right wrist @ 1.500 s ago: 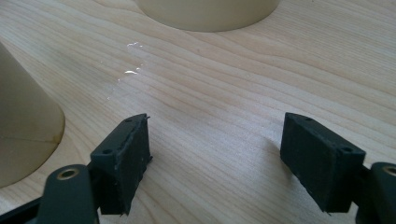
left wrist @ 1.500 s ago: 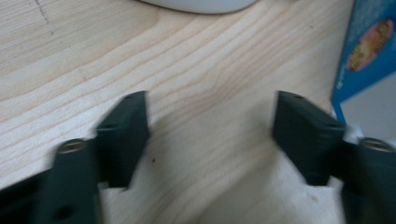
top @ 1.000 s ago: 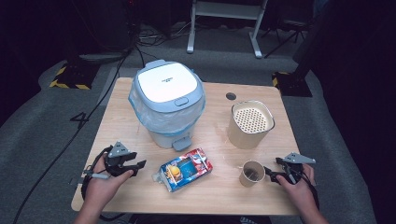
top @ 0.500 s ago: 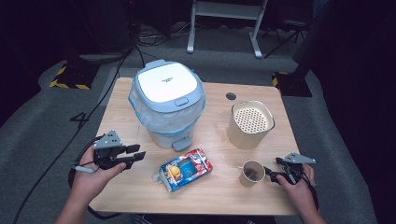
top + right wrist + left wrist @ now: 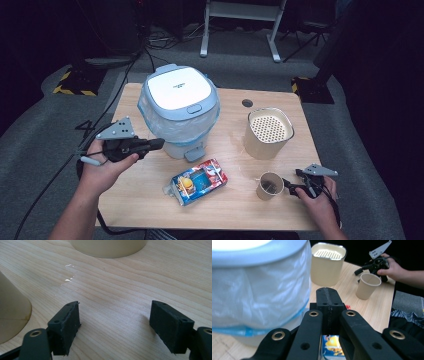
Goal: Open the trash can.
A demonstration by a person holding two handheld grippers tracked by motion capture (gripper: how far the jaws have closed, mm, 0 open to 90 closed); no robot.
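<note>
A dark room with grey carpet and trailing cables surrounds a pale wooden tabletop (image 5: 235,210). On it stand a blue-and-white pedal bin (image 5: 179,112) lined with a clear plastic bag, a cream canister (image 5: 268,132) with a perforated insert, a small paper cup (image 5: 269,185) and a colourful snack packet (image 5: 198,181) lying flat near the front edge.

The left gripper (image 5: 155,145) hangs above the tabletop just beside the bin's left flank, pointing toward it. Its jaws have just been closing and are now pressed together with nothing between them, as the left gripper view shows: the two black pads meet in one block in front of the bag-wrapped bin wall. The snack packet lies below and beyond the left gripper, untouched.

The right gripper (image 5: 289,184) rests low on the tabletop just beside the paper cup, its jaws spread apart and empty; in the right gripper view the cup's wall sits off to the left of the pads (image 5: 65,326), not between them.

My reading is that the work in hand is clearing rubbish into the bin, and this is the approach to opening it: shut jaws suit a push on the lid's button (image 5: 193,108) or the pedal (image 5: 195,153). The next move would call for bringing the shut tip onto one of them and pressing firmly while the bin stays put; the packet and cup wait until the lid is up.
</note>
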